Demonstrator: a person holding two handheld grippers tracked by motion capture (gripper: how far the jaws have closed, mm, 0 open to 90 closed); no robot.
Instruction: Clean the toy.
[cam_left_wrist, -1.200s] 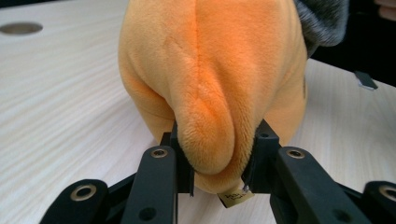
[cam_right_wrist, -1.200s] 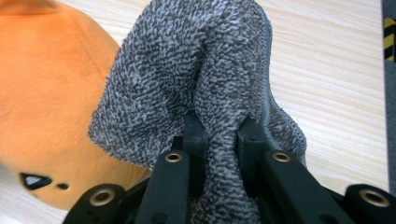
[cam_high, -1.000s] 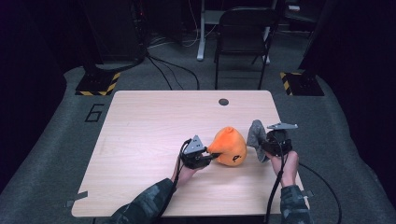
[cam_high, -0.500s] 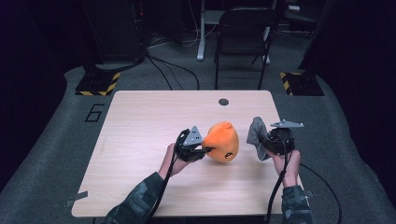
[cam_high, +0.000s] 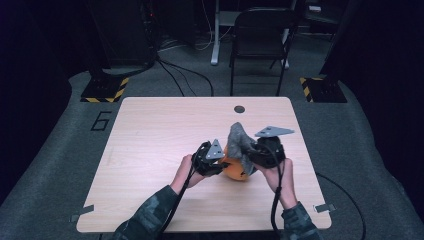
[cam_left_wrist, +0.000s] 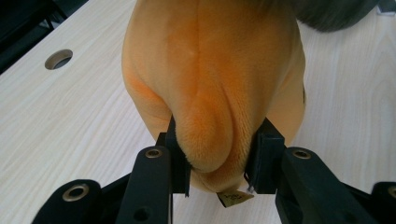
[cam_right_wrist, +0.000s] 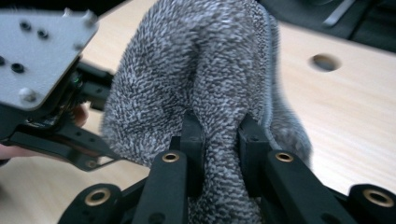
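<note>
One orange plush toy sits near the middle of the one wooden table, toward its right side. One grey knitted cloth stands just above the toy, touching its top. Two grippers are in use. The left gripper clamps a fold of the orange plush toy between its jaws, which have just been opening slightly. The right gripper pinches the grey knitted cloth tightly, jaws narrow. One round hole lies near the table's far edge.
</note>
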